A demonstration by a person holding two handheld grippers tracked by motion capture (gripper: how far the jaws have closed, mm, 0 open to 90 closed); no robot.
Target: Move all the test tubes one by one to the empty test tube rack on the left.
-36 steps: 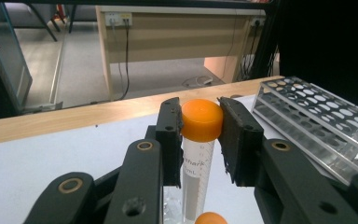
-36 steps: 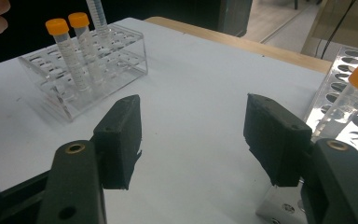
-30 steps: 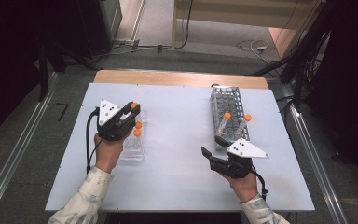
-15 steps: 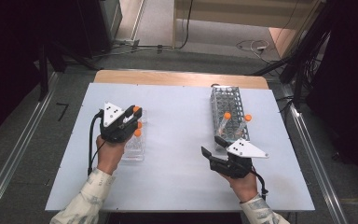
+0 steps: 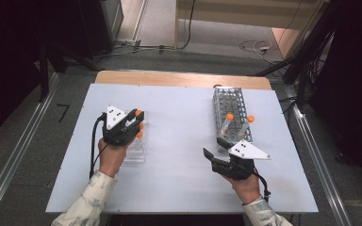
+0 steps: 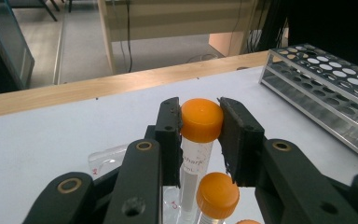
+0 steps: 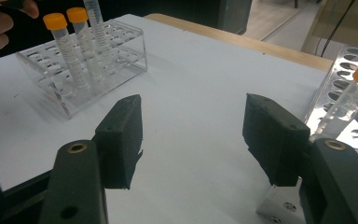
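In the left gripper view the left gripper (image 6: 200,122) has its two black jaws pressed against either side of the orange cap of a capped tube (image 6: 200,120), so it is clamped on that tube. The tube hangs upright between the jaws with handwriting on its clear wall, a detail the high view is too small to give. Just below and in front of it stands a second capped tube (image 6: 217,195), and under both lies the corner of the clear plastic rack (image 6: 103,158), the landmark here. From above, the left gripper (image 5: 133,118) sits over the far end of the clear plastic rack (image 5: 136,153), with orange caps peeking out beside it; whether the held tube's foot is in a well I cannot tell.

The right gripper (image 7: 193,140) has its jaws standing wide apart with bare white table (image 7: 191,84) between them. Its view looks across to the clear plastic rack (image 7: 81,63) from the side, where two orange-capped tubes stand next to one uncapped tube. The high view puts the right gripper (image 5: 217,153) well apart from that rack, on the other side of the table (image 5: 179,122), just beside the near end of the metal rack (image 5: 231,101), which carries two orange-capped tubes.
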